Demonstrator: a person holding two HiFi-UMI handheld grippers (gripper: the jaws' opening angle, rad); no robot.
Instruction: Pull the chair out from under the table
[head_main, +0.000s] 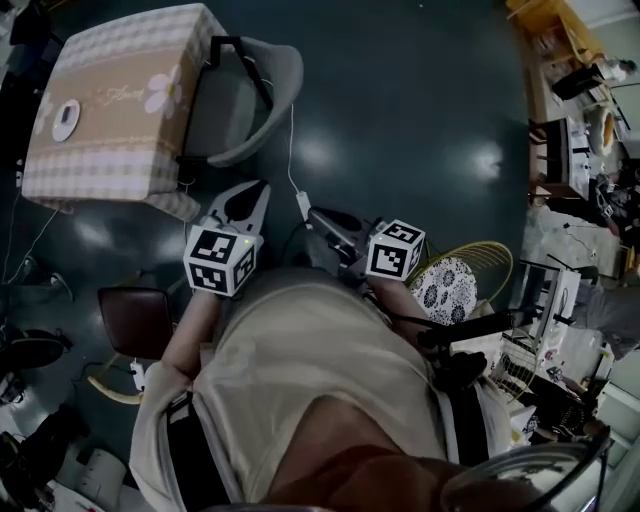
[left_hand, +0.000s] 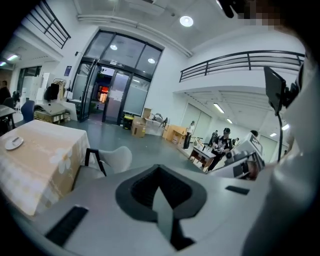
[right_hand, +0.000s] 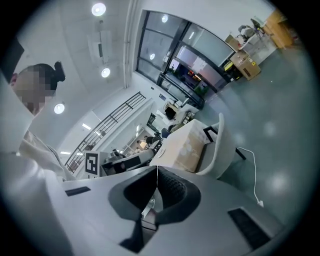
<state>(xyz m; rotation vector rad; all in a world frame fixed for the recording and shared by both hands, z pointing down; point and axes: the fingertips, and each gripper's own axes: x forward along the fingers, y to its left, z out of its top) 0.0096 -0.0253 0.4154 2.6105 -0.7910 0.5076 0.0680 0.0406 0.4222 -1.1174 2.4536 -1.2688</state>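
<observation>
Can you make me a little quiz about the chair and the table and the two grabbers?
1. True or false: the left gripper is holding the chair.
2. What lies on the table? A) a white plate B) a teddy bear C) a pair of shoes
3. Fill in the word: the right gripper has its jaws ____ (open or shut).

Key:
1. False. Both grippers are apart from the chair, close to the person.
2. A.
3. Shut, with nothing between the jaws.
</observation>
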